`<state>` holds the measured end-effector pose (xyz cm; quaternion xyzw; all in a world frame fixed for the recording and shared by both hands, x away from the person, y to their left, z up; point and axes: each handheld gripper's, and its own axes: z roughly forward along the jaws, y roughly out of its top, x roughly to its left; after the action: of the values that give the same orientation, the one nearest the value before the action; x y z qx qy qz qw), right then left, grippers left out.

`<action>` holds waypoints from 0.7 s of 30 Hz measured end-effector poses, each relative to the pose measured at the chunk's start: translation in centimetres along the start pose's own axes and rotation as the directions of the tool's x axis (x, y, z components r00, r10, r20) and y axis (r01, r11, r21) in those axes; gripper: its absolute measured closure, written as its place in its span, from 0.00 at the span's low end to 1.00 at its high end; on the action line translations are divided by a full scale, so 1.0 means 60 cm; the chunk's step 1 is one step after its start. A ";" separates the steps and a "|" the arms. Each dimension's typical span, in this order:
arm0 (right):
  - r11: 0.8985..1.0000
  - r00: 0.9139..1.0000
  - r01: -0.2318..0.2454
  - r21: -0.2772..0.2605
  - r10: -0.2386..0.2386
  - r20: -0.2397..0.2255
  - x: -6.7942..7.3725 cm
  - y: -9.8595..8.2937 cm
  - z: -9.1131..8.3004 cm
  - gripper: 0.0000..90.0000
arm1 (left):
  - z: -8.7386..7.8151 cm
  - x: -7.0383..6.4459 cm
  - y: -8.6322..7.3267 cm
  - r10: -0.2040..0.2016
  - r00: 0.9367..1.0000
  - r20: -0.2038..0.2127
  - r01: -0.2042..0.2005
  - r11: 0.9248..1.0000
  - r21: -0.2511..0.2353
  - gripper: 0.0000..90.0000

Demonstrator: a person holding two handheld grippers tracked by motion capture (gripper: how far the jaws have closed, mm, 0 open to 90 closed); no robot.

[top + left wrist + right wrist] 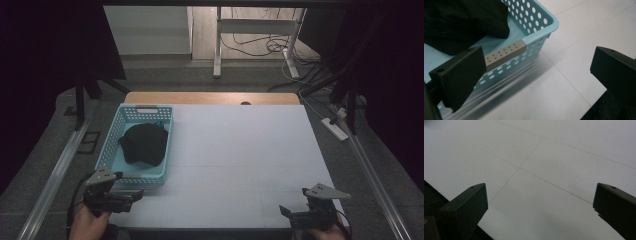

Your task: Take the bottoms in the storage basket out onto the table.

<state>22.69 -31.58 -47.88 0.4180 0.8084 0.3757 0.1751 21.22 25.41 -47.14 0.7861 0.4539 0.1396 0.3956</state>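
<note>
The left gripper, wide open right next to the blue basket, might bump it and slide it with the black cloth inside.

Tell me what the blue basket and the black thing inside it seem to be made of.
The basket looks like moulded plastic, smooth and pale blue, judging by its even rows of punched holes and its rounded rim. The black thing seems to be soft matte fabric: it slumps in folds. Which fabric, I cannot tell.
</note>
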 end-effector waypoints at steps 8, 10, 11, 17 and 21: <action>1.000 1.000 -0.002 0.003 0.002 0.002 0.000 0.000 0.000 0.00 | 0.010 0.008 0.015 -0.011 1.000 -0.008 0.011 1.000 -0.005 0.00; 1.000 1.000 -0.001 0.003 0.001 0.001 0.000 0.000 0.001 0.00 | 0.013 0.011 0.020 -0.016 1.000 -0.006 0.016 1.000 -0.008 0.00; 1.000 1.000 -0.001 0.003 0.001 0.002 0.000 0.000 0.000 0.00 | 0.015 0.013 0.024 -0.017 1.000 -0.012 0.017 1.000 -0.007 0.00; 1.000 1.000 -0.001 0.003 0.001 0.000 0.000 0.000 0.001 0.00 | 0.023 0.016 0.037 -0.009 1.000 -0.028 0.009 1.000 -0.003 0.00; 1.000 1.000 0.000 0.005 0.000 0.000 0.000 0.000 0.001 0.00 | 0.031 0.021 0.049 -0.006 0.999 -0.045 0.006 1.000 0.000 0.00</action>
<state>22.73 -31.57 -47.91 0.4186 0.8092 0.3737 0.1742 24.73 24.71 -46.32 0.7814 0.4652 0.1561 0.3856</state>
